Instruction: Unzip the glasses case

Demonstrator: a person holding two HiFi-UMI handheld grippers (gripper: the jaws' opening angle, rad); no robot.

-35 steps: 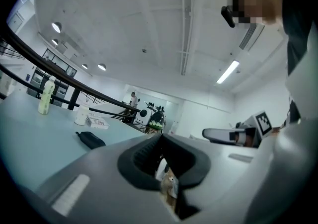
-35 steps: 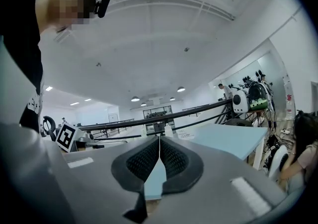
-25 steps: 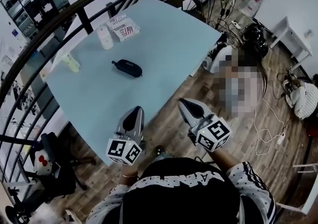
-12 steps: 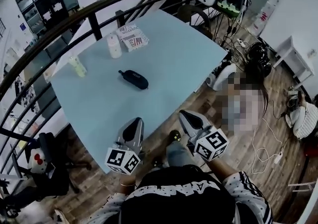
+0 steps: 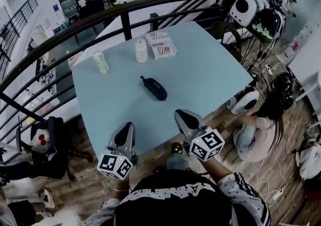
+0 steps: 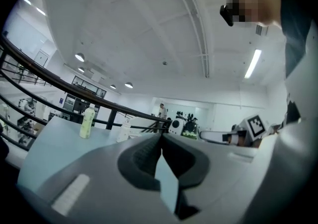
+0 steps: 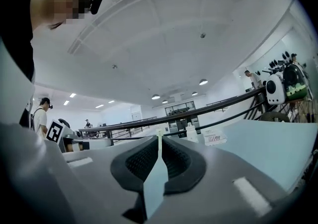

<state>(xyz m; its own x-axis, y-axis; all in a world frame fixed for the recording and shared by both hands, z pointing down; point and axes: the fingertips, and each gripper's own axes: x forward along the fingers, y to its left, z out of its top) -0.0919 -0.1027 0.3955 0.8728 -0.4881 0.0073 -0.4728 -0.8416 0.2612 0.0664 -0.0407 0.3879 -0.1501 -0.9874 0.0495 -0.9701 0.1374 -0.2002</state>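
A black zipped glasses case (image 5: pixel 153 88) lies near the middle of the light blue table (image 5: pixel 210 79). Both grippers hover level over the table's near edge, well short of the case. My left gripper (image 5: pixel 128 126) is shut with nothing between its jaws; in the left gripper view its tips (image 6: pixel 161 136) meet. My right gripper (image 5: pixel 179 115) is also shut and empty, its tips (image 7: pixel 160 136) touching. Neither gripper view shows the case.
A pale green bottle (image 5: pixel 101 62), a white bottle (image 5: pixel 141 50) and a printed packet (image 5: pixel 161 44) stand at the table's far side. A black railing (image 5: pixel 125 7) curves behind it. A person (image 5: pixel 256 137) sits on the floor at the right. A black chair (image 5: pixel 50 145) is left.
Both grippers have come forward from over the floor to over the table's near edge. The head view has swung, so the table and case now sit more centred.
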